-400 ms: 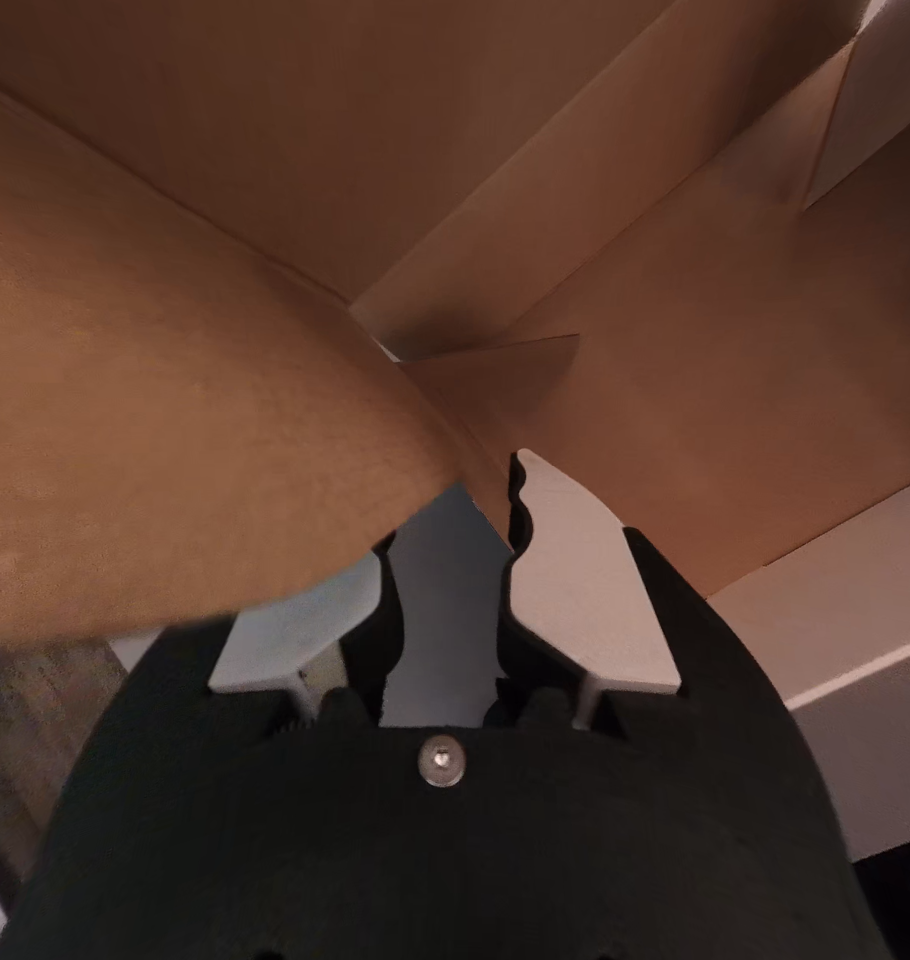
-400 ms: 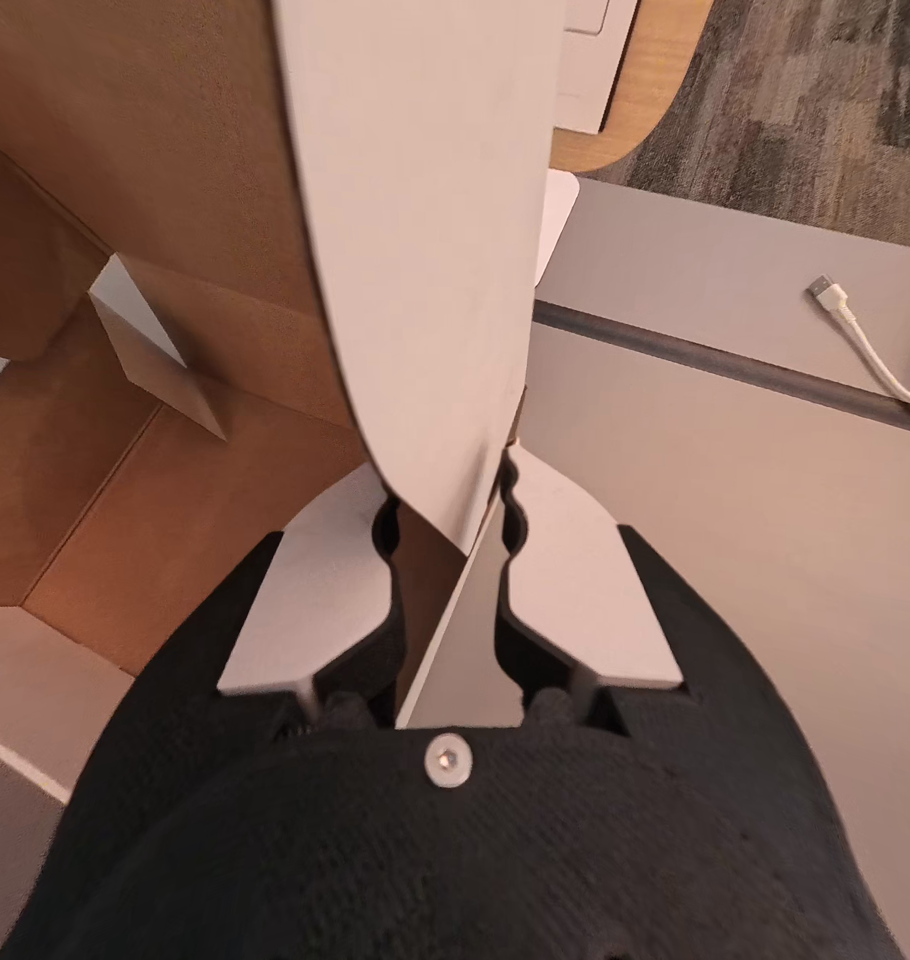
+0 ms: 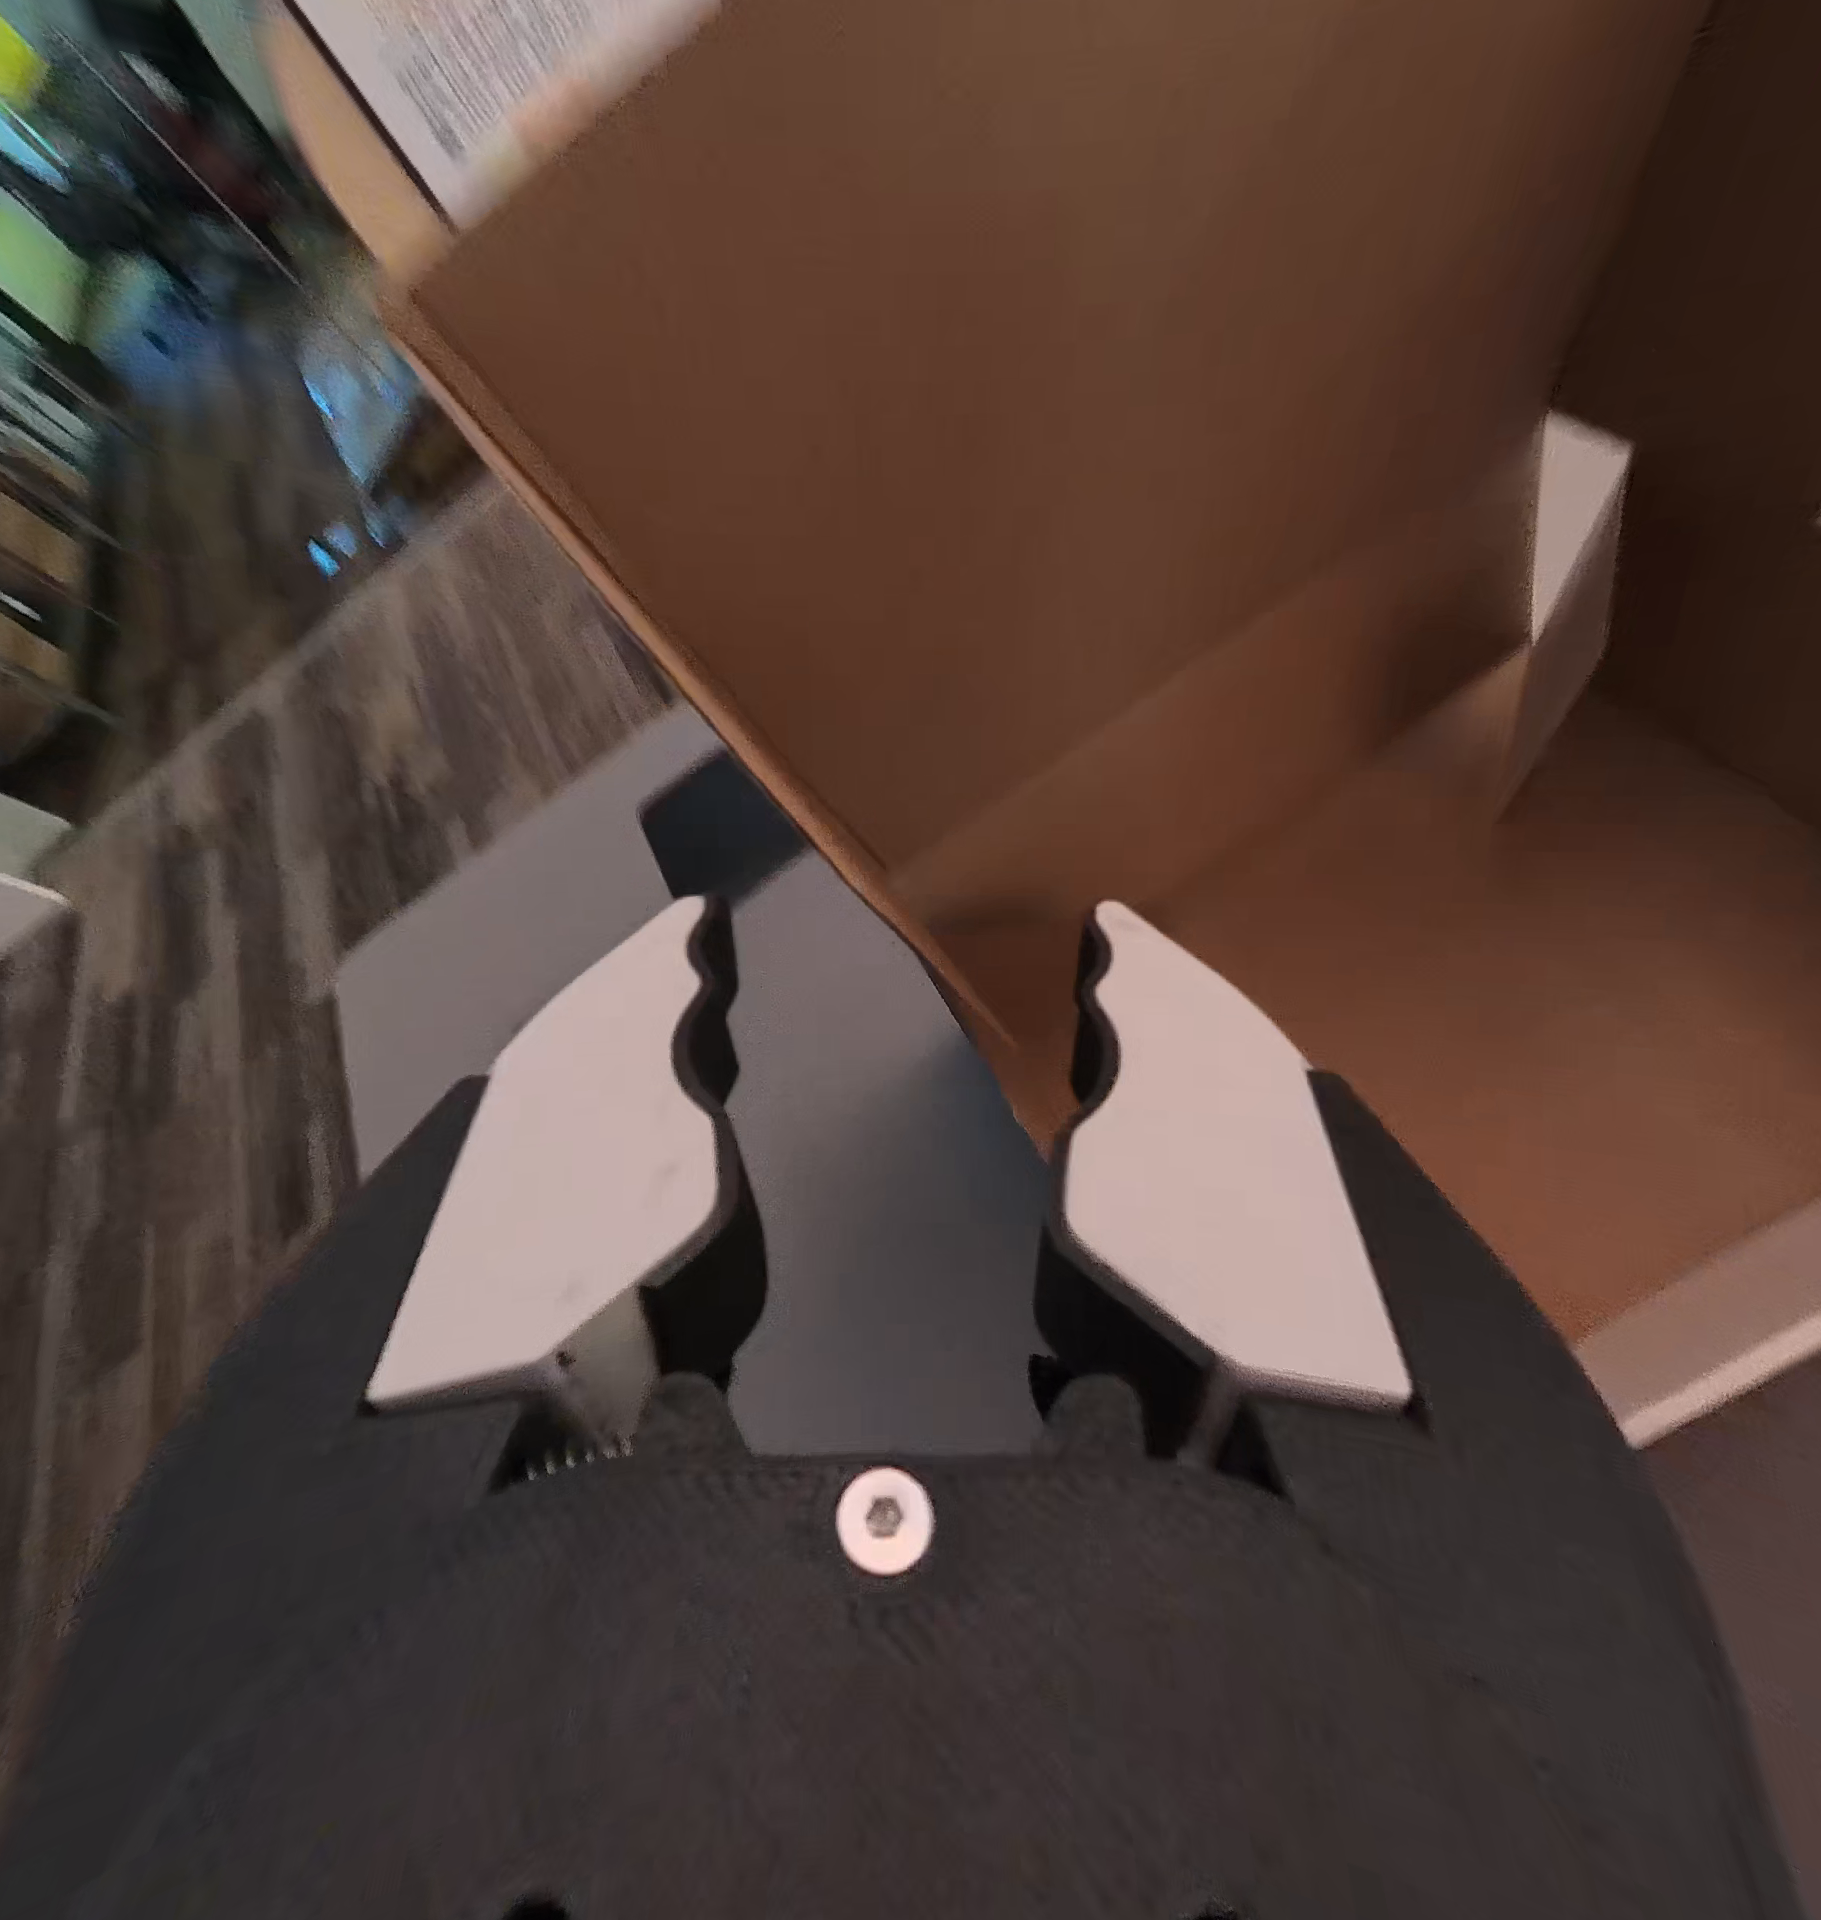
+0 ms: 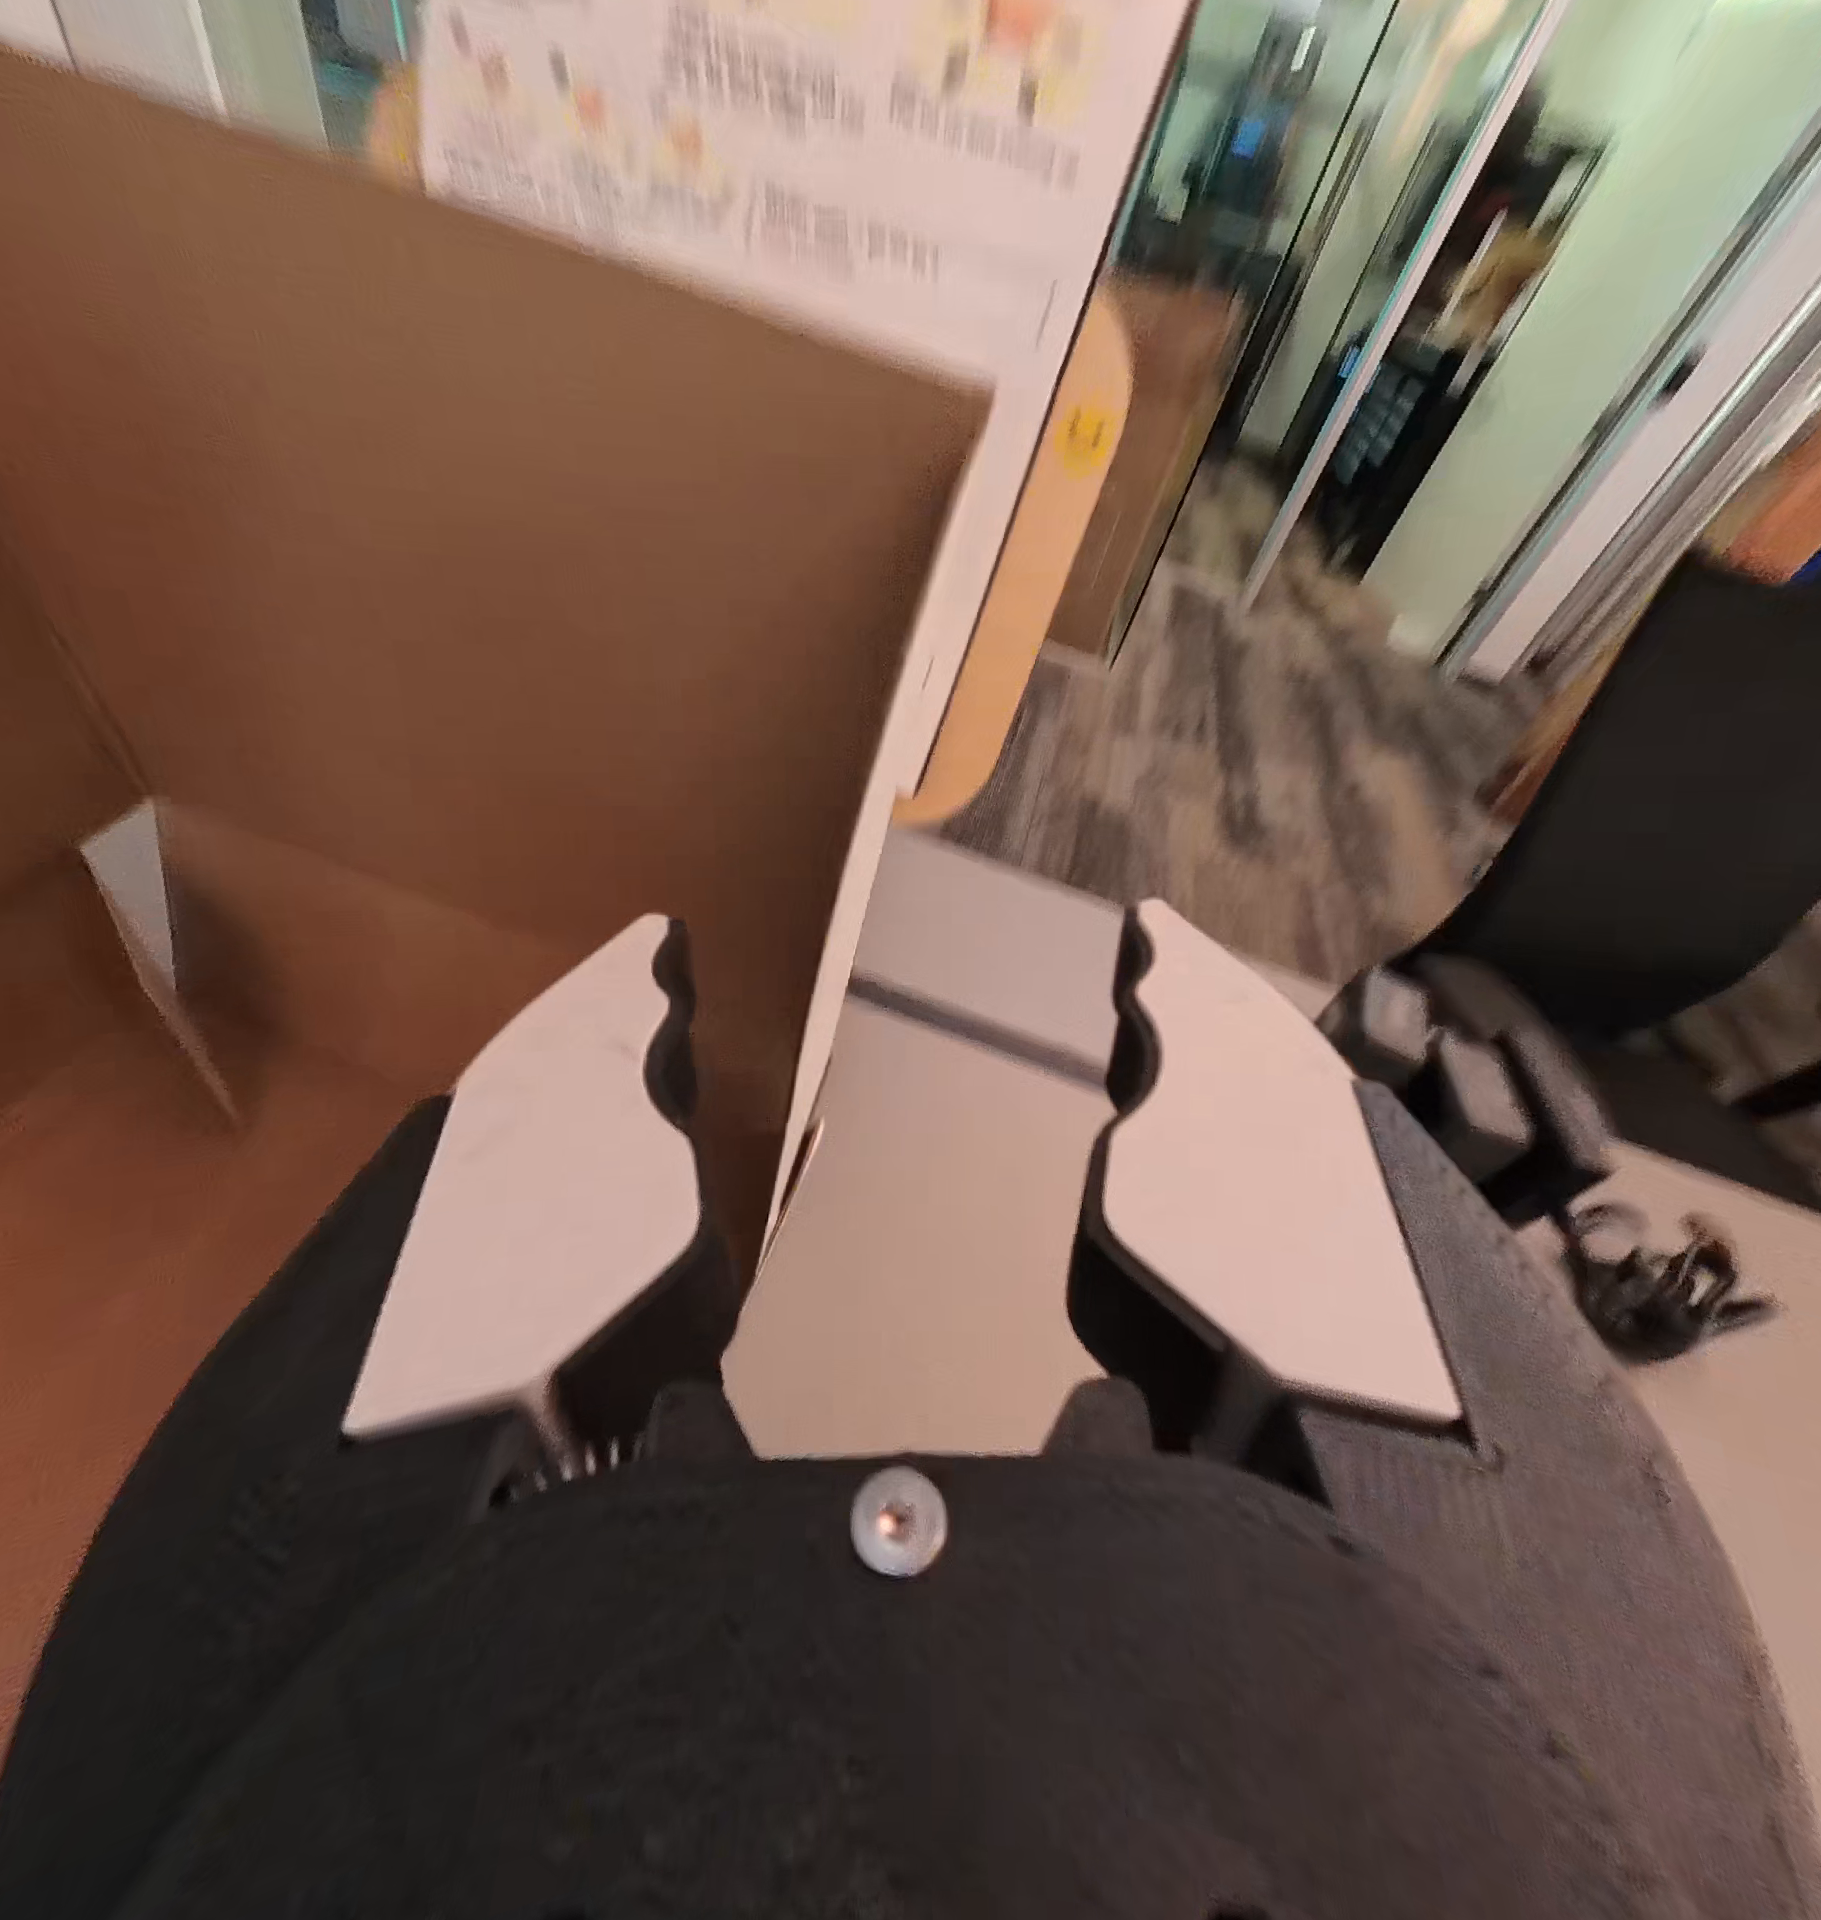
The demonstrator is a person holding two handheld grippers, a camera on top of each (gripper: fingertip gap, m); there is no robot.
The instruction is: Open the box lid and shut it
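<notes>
A cardboard box stands open on a pale table, brown inside and white outside. In the left wrist view its left side flap stands raised, and its lower corner reaches between the fingers of my left gripper, close to the right finger. The jaws are wide apart. In the right wrist view the right side flap stands upright, its white edge running down between the fingers of my right gripper, nearer the left finger. These jaws are wide apart too. The box floor looks empty.
The pale table lies under both grippers. A black chair and a tangle of black cable sit to the right. Grey patterned carpet lies beyond the table edge on the left. A wooden panel stands behind the box.
Both grippers have opened from a close grip on the flaps. Both views have tilted upward, showing the room. The flaps now stand more upright and loose between the fingers.
</notes>
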